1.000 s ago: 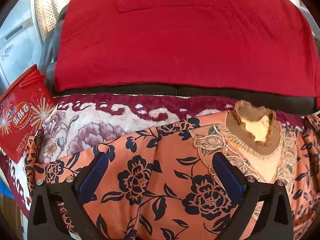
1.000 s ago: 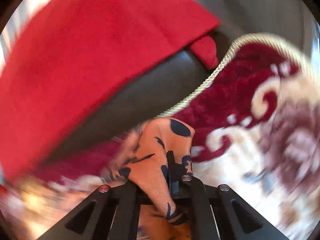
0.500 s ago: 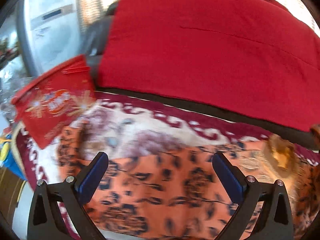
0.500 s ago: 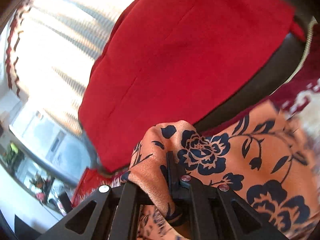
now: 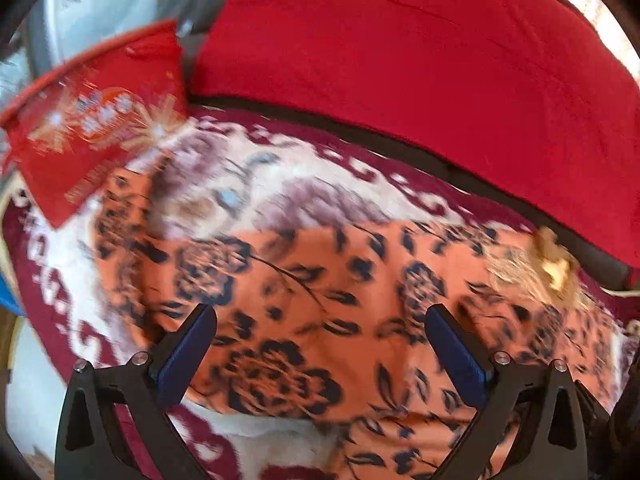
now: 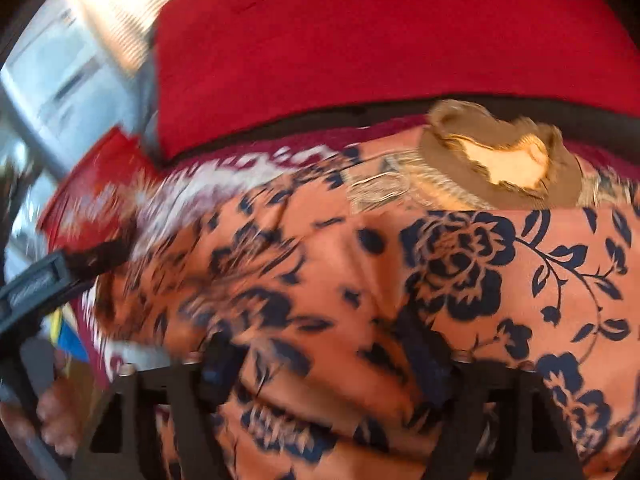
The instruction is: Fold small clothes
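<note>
Orange floral top (image 5: 320, 288) spread flat on patterned sofa cover (image 5: 256, 184), long axis running left-right across both views, collar (image 6: 504, 160) at far right.
Left gripper (image 5: 320, 344) wide apart, empty, hovering directly over top's left half, nearer the unfolded side. Right gripper (image 6: 328, 356) blurred; fingers appear parted with cloth bunched between, grip cannot be told.

Smooth printed cloth on the orange blouse (image 6: 460, 280), ribbed knit at its collar (image 6: 500, 168); matt red fabric cushion (image 5: 420, 72); plush patterned blanket (image 5: 248, 184); glossy red bag (image 5: 92, 132).
</note>
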`<act>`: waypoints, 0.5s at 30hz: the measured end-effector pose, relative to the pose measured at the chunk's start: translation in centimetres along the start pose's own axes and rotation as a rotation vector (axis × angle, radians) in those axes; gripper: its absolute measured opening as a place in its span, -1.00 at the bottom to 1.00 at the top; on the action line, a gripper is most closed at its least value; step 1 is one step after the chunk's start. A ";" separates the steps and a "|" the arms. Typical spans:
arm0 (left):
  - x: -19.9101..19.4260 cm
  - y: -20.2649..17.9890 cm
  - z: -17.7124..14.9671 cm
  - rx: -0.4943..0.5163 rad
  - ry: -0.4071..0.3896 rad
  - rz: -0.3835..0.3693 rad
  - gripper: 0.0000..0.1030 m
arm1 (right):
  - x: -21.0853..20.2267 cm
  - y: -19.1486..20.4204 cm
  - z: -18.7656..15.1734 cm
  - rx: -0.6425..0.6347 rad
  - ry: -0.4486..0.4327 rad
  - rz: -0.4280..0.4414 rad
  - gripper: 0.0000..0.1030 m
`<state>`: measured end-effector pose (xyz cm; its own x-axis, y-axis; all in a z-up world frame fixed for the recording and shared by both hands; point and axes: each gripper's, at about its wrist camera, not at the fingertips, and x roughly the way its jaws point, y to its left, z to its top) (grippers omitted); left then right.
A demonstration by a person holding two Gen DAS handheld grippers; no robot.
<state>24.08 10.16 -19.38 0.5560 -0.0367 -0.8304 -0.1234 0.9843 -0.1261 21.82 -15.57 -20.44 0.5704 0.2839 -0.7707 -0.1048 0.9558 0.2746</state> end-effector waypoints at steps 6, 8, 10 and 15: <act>0.3 -2.5 -0.6 0.054 -0.012 -0.015 1.00 | -5.8 -3.7 -4.2 -0.052 0.004 0.160 0.56; 0.7 -3.8 -1.1 0.095 -0.009 -0.007 1.00 | -7.9 -5.9 -5.2 0.017 -0.074 0.217 0.56; 1.1 -5.0 -1.6 0.128 0.002 -0.017 1.00 | -8.9 -8.4 -5.7 0.109 -0.178 0.203 0.56; 3.4 -8.8 -3.5 0.254 0.020 0.086 1.00 | -9.0 -14.9 -6.1 0.295 -0.218 -0.011 0.33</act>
<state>24.22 0.79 -23.02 0.5355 0.0480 -0.8432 0.0419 0.9956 0.0833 13.22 -31.89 -21.08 0.7339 0.2205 -0.6425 0.1238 0.8866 0.4456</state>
